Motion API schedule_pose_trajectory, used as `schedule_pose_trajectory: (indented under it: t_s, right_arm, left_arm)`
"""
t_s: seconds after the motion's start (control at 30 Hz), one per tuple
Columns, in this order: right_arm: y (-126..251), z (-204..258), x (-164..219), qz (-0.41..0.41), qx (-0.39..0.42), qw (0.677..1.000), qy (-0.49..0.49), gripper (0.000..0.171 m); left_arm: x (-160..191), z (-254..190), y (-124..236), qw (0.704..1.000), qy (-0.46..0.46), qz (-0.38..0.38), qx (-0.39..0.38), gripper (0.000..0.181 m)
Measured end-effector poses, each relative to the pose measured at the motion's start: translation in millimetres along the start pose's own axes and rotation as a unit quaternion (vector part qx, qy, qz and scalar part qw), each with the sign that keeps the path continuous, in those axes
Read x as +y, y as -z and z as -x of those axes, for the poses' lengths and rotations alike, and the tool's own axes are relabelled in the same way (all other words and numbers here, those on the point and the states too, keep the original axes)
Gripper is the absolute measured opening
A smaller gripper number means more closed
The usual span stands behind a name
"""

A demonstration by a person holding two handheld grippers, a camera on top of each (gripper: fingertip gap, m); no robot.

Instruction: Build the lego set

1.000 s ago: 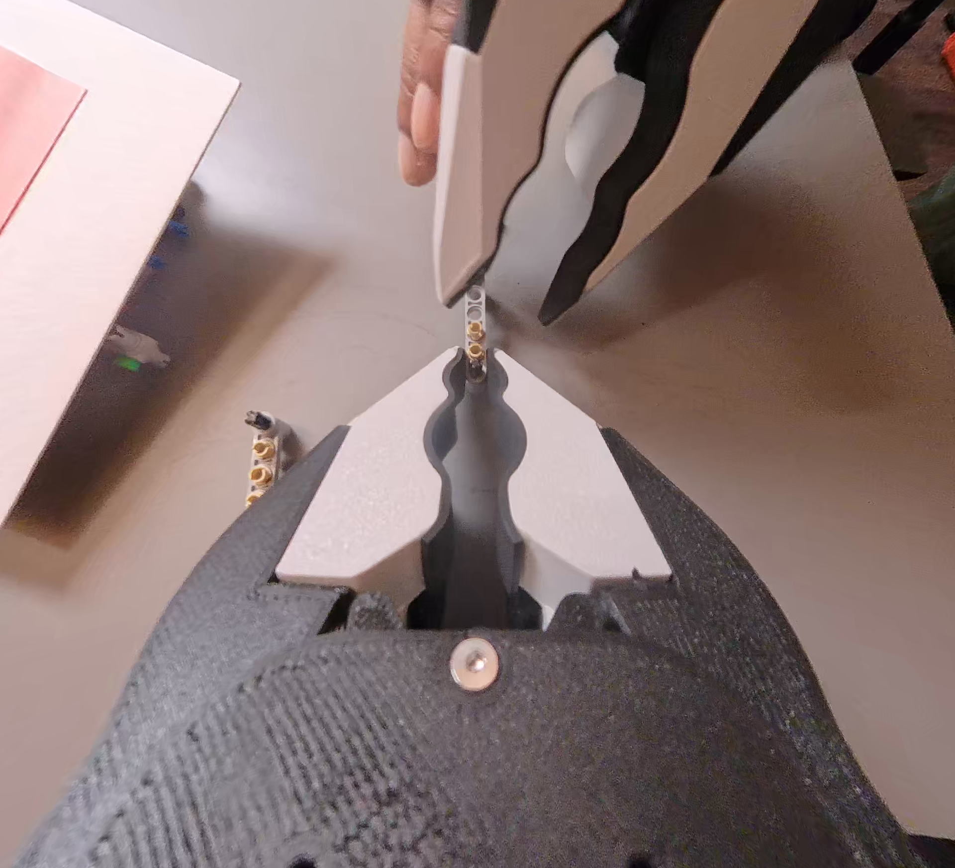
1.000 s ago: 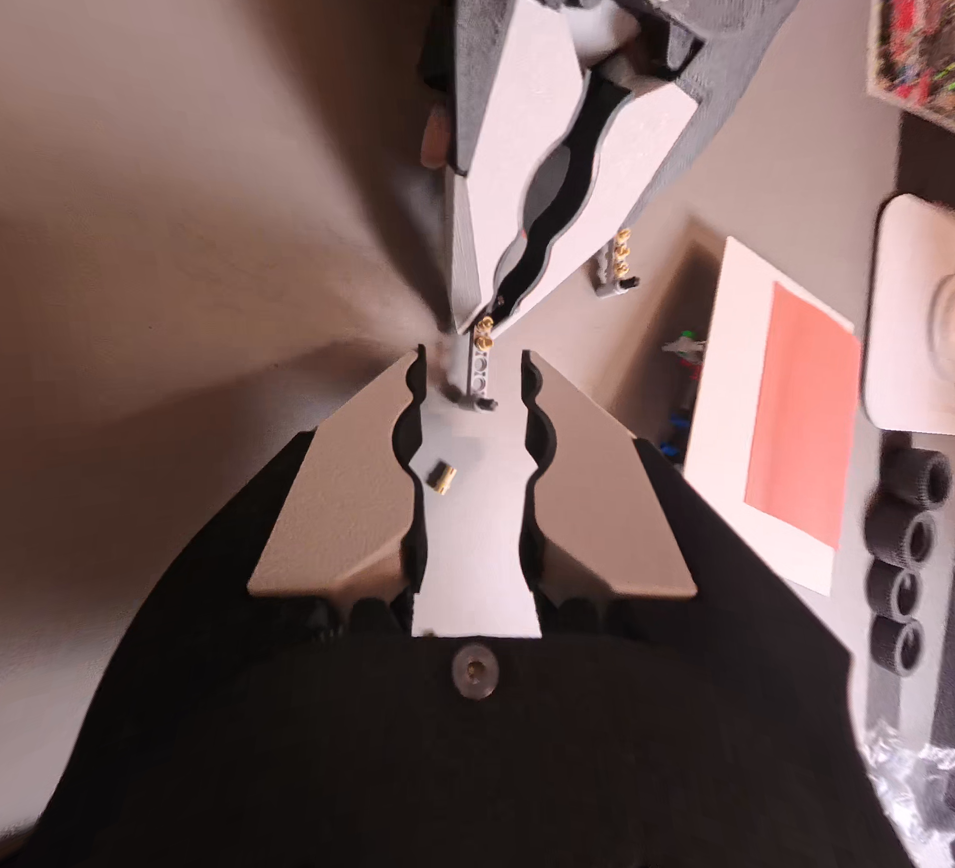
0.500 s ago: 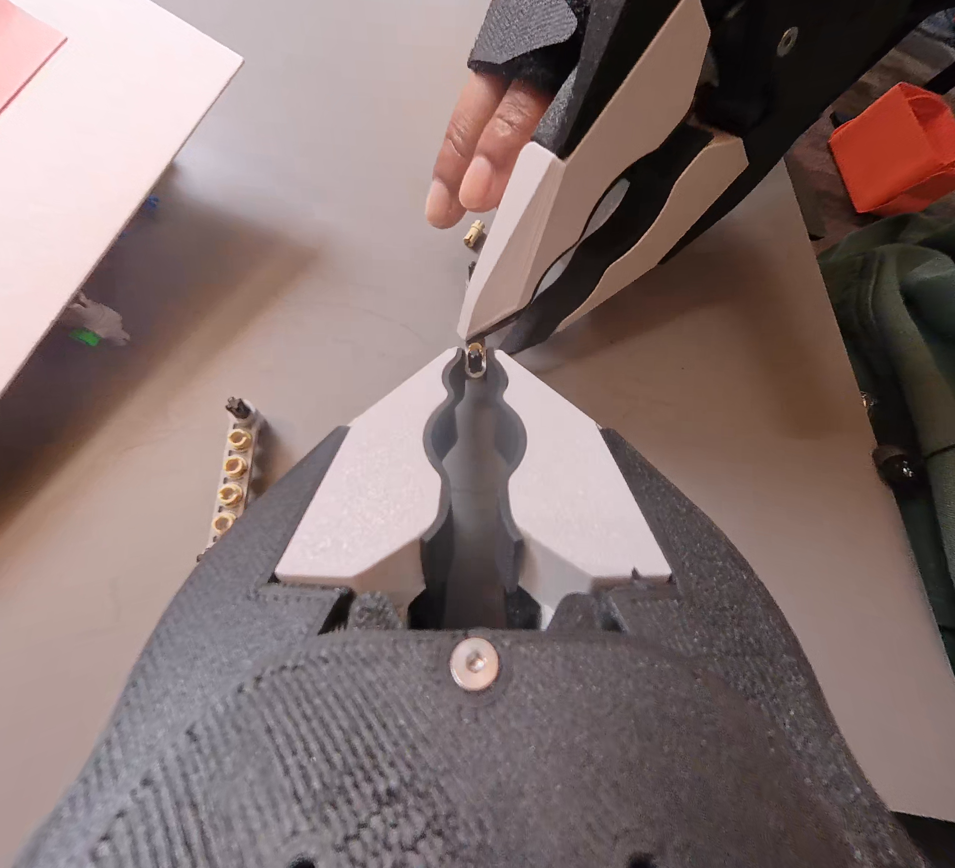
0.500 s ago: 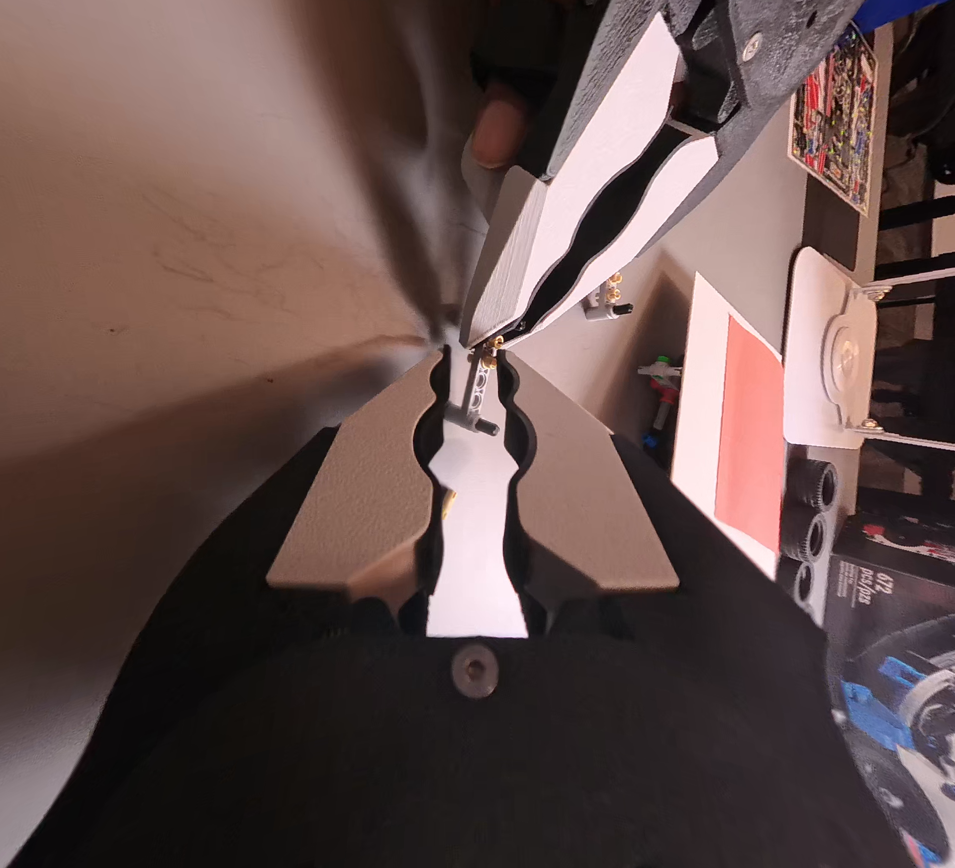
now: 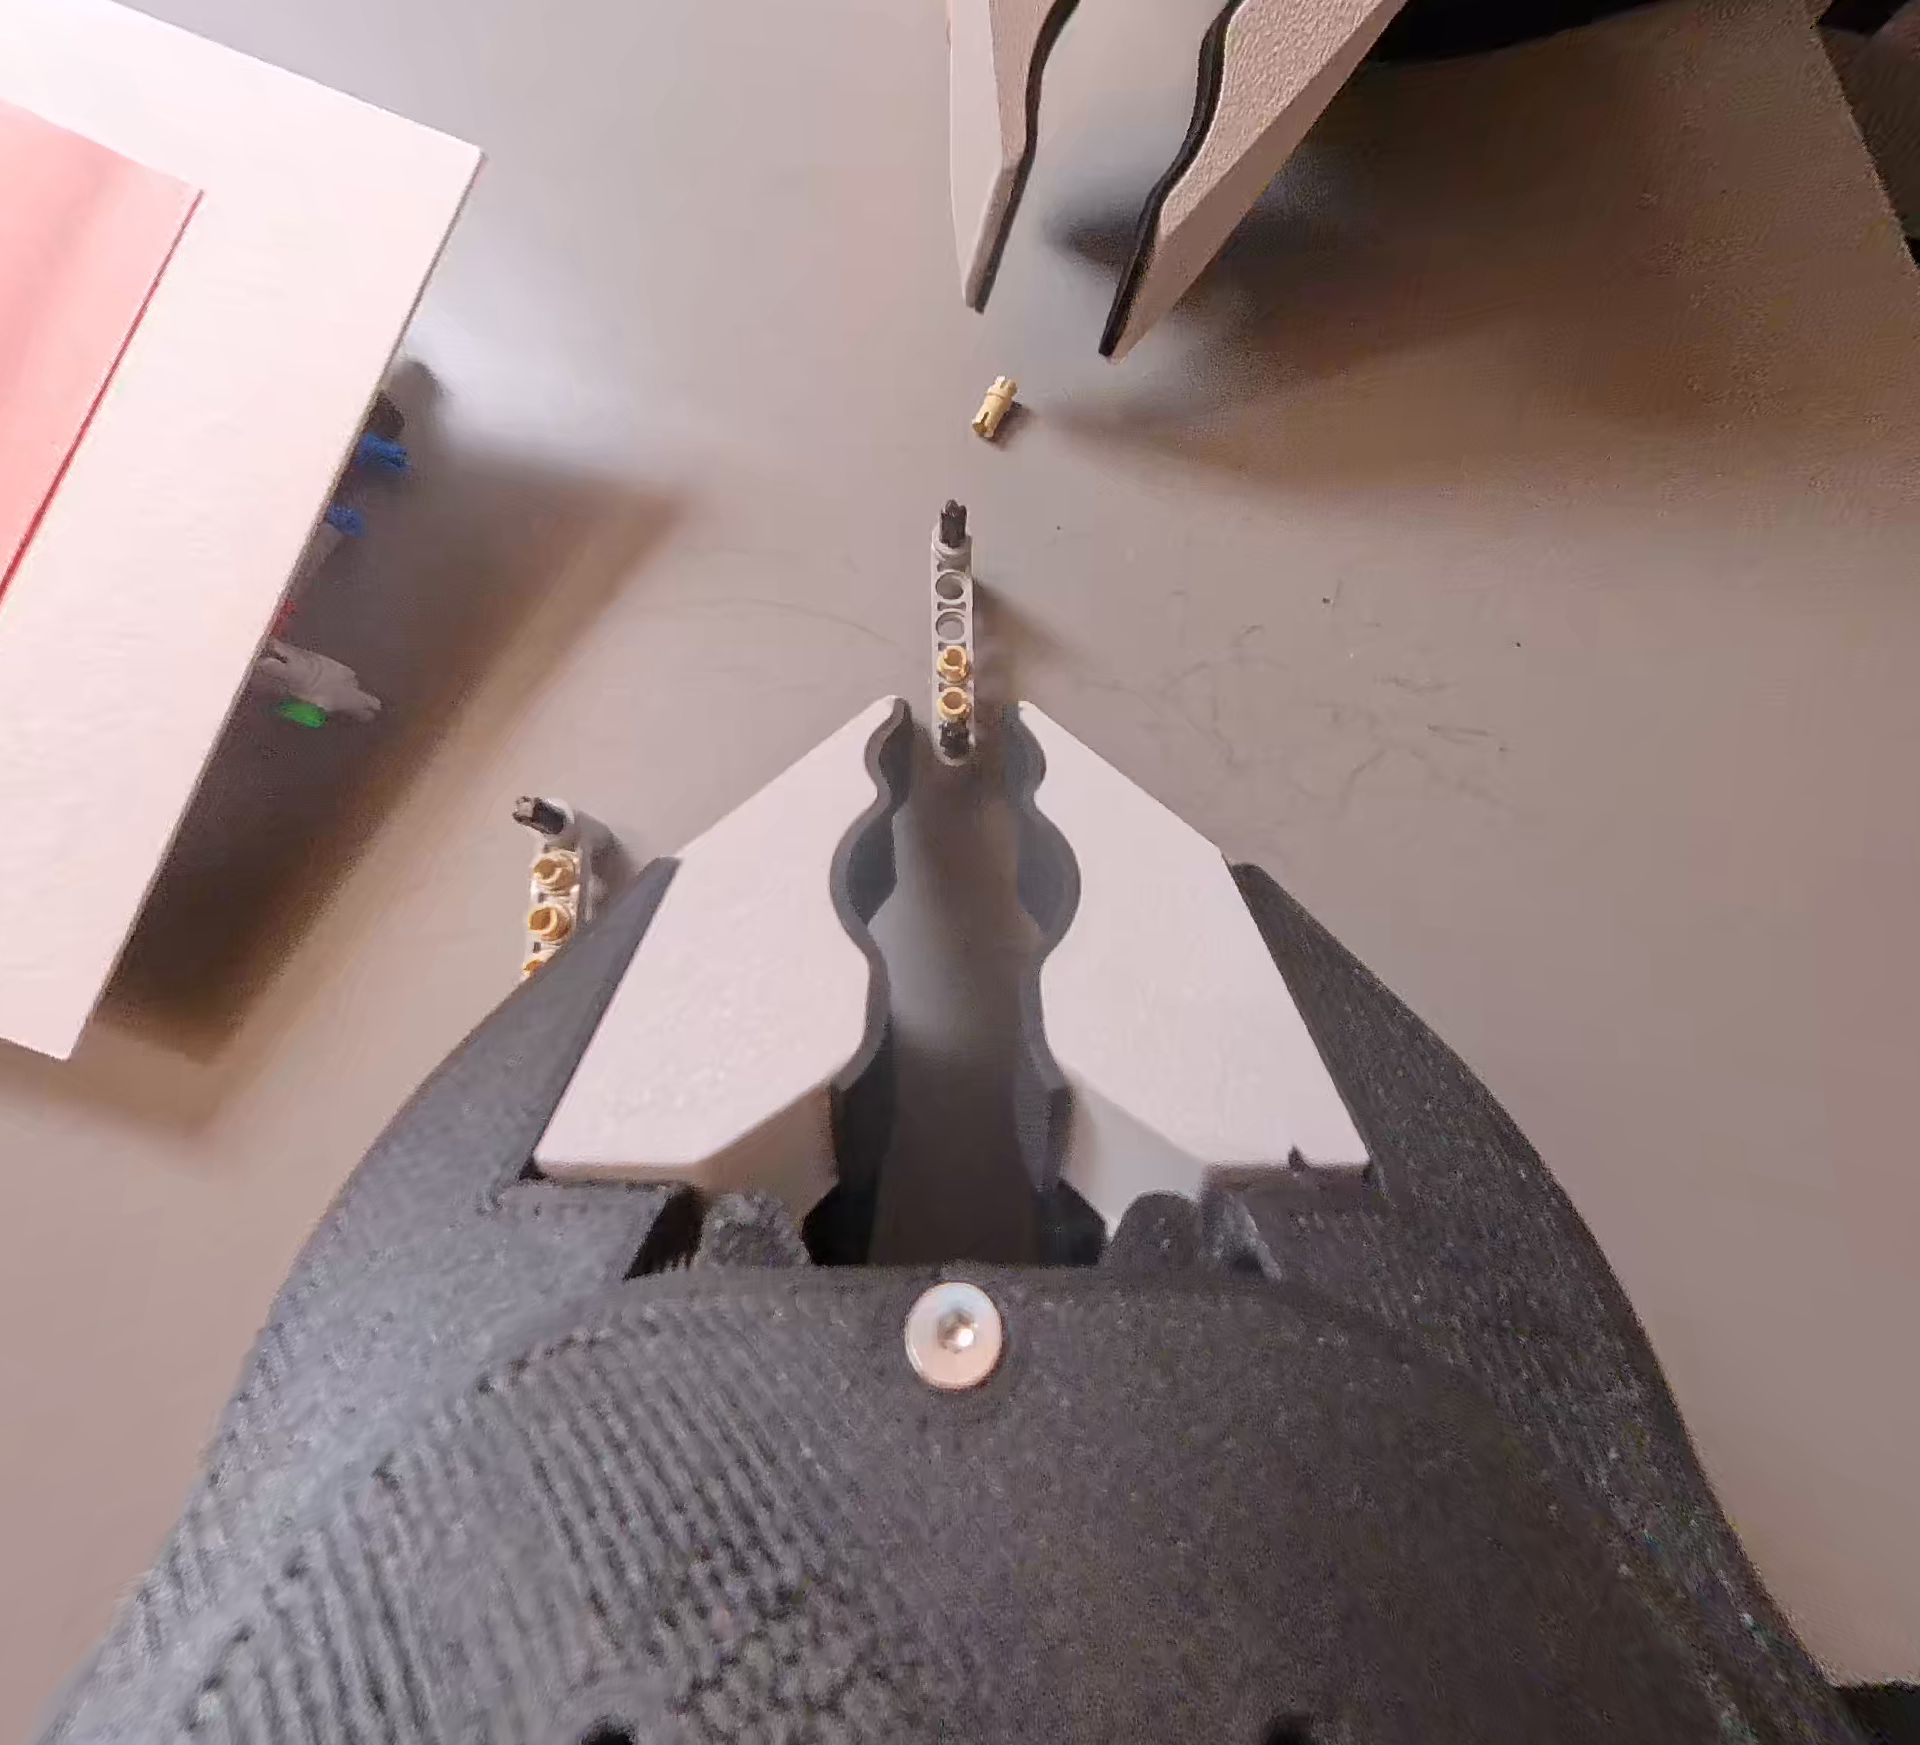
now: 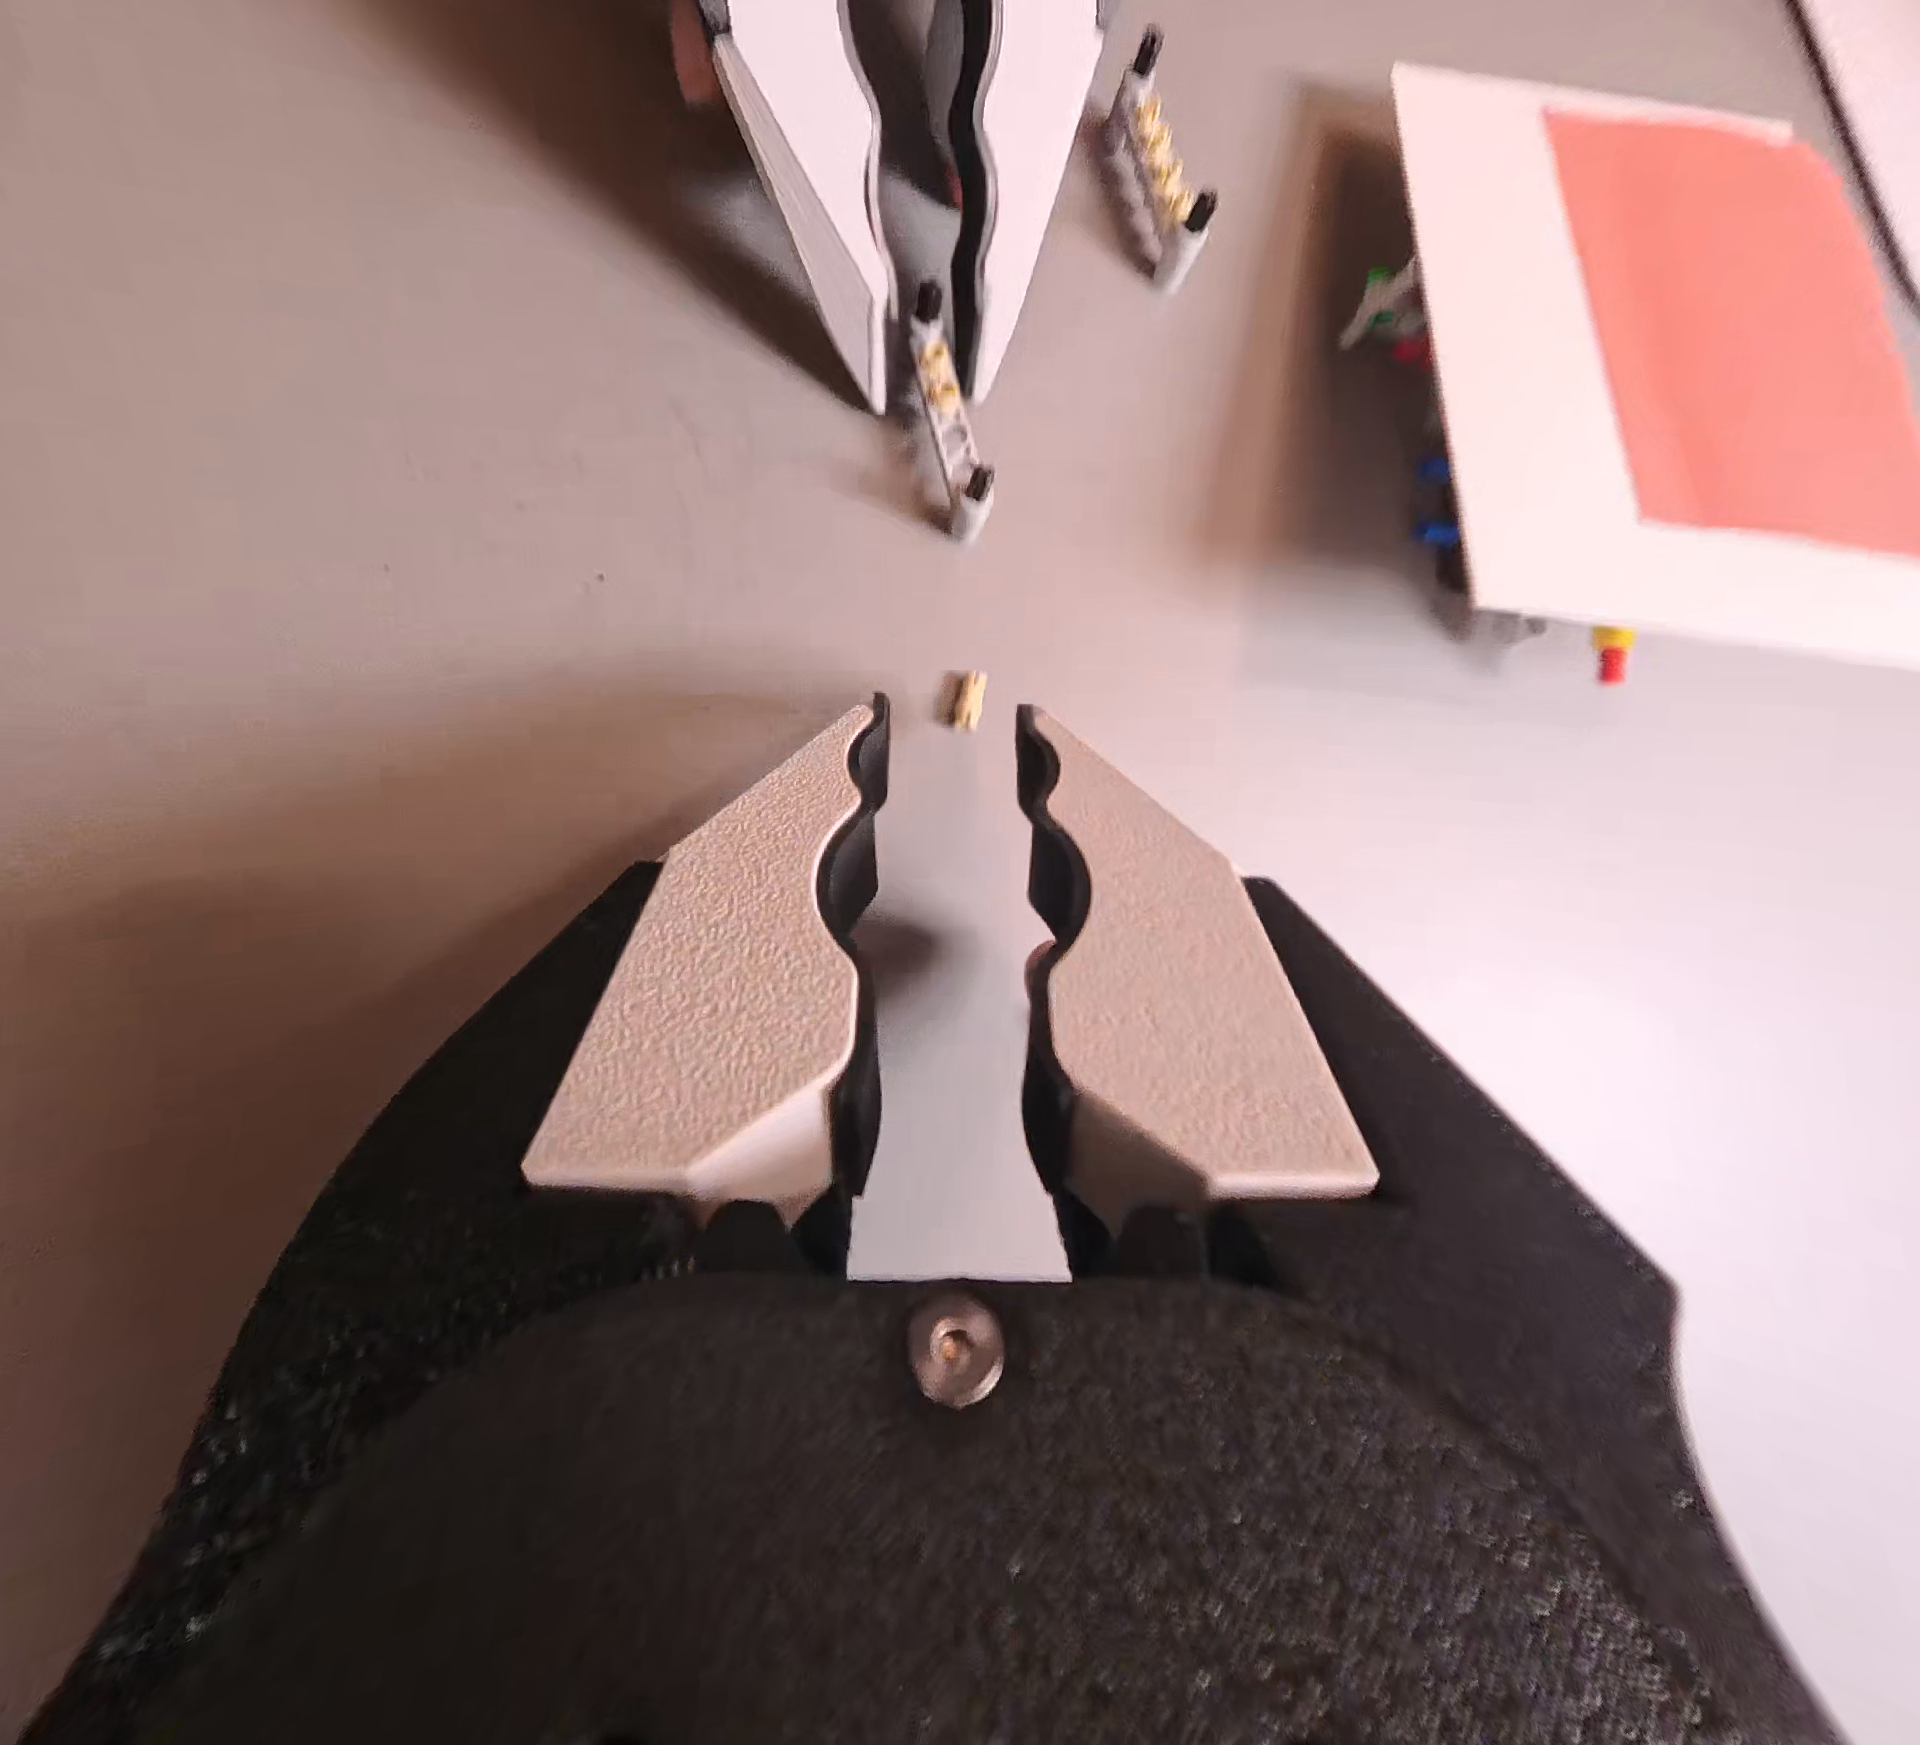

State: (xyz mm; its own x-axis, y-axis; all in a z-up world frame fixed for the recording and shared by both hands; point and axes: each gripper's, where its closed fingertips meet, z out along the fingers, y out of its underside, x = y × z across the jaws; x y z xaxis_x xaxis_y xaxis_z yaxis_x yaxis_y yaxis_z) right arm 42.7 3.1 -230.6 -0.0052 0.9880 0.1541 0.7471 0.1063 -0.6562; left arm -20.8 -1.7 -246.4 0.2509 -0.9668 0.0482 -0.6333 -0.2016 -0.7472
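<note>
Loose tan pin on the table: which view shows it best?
Left wrist view. The pin is sharp there, lying on the table beyond the beam held by the left gripper and just below the open right gripper. The right wrist view shows the pin too, just ahead of its fingertips, but motion-blurred.
</note>
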Motion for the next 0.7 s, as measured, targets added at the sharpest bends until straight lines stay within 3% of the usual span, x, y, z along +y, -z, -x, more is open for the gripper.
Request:
schedule_pose_trajectory:
  t_s: [0.27,0.37,0.43,0.7]
  right_arm:
    - [-13.4,-0.7,7.8,0.023,0.005,1.0,-0.005,0.02]
    - [-16.1,-0.9,7.2,0.029,-0.002,1.0,-0.003,0.004]
    - [-16.3,-0.5,6.4,0.03,-0.002,1.0,0.01,0.004]
    - [3.5,15.3,-50.9,-0.103,0.037,0.987,0.119,0.003]
  left_arm:
    - [-8.1,0.1,10.0,1.0,-0.006,-0.023,-0.01,0.021]
    - [-13.6,-1.0,14.0,0.999,-0.006,-0.039,-0.015,0.019]
    - [-16.6,-3.4,14.3,0.999,-0.002,-0.047,-0.011,0.017]
    - [-44.2,-29.9,20.7,0.975,0.132,-0.131,0.125,0.022]
